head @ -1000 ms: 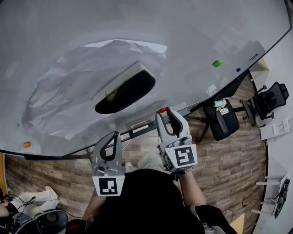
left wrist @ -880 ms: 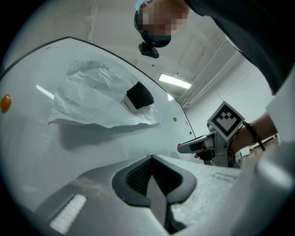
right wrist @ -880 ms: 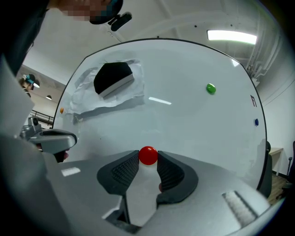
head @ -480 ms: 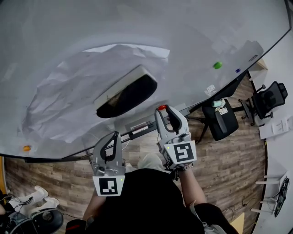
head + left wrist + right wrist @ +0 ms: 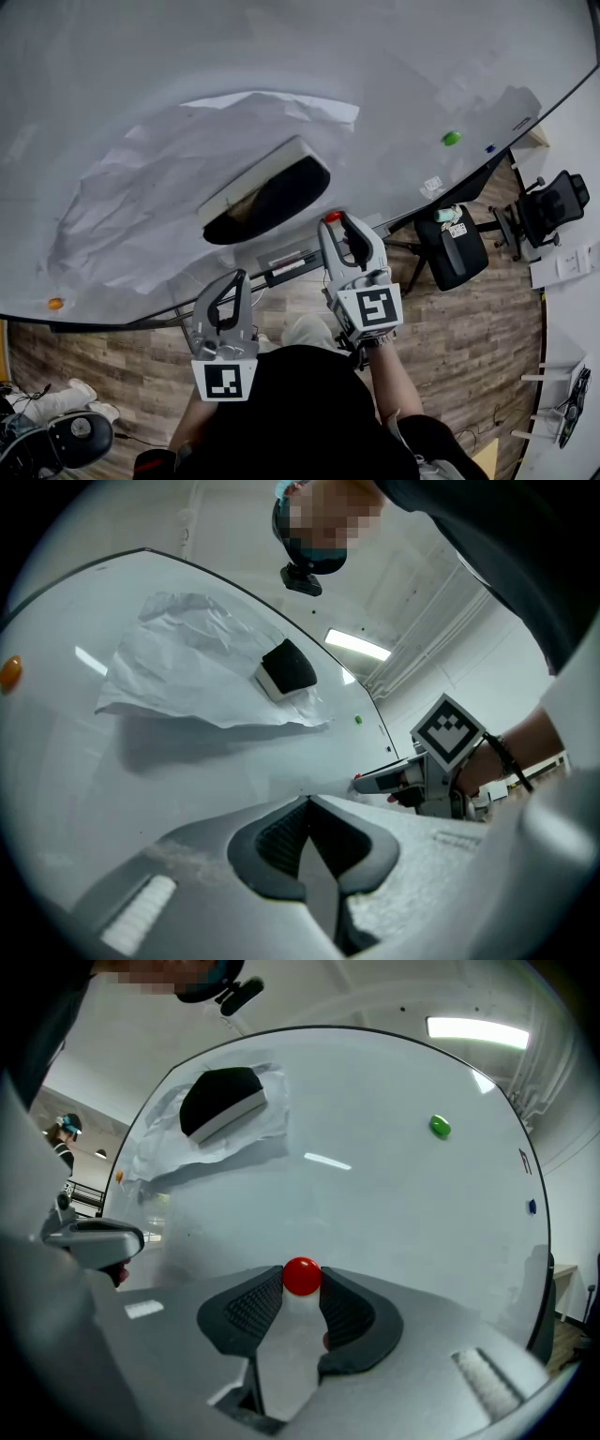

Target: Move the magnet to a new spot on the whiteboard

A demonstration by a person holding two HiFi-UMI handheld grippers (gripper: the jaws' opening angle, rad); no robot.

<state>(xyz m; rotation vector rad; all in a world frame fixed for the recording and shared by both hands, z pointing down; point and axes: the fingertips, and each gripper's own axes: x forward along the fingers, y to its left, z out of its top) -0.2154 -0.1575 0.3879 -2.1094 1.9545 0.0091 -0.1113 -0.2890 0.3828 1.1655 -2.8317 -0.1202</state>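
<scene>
– Currently: right tool [image 5: 302, 1281] clamped on the red magnet [image 5: 302, 1275], which is caught only at the very tips of the pads. Left tool [image 5: 307, 808] has its jaws together, nothing in them, held low and clear of the whiteboard [image 5: 375, 1194].

– Magnet on the board or off it?

– Can't tell for sure. The right gripper view puts it over the lower part of the board, but contact doesn't read. Probably just off the surface.

– What could go wrong from here?

– First, the tip-only hold. A round magnet could squirt out if the tool tilts or squeezes unevenly, and it would drop to the wood floor [image 5: 469, 319].

– And near the board?

– Pull of the steel. Brought in close, it may snap across early and land short of the chosen spot.

– Crowding?

– Some. Crumpled paper [image 5: 141, 197] and eraser [image 5: 267, 187] sit up and left, green magnet [image 5: 439, 1127] up and right. Set it on the paper's edge and it grips poorly; the bare middle looks safest.
</scene>
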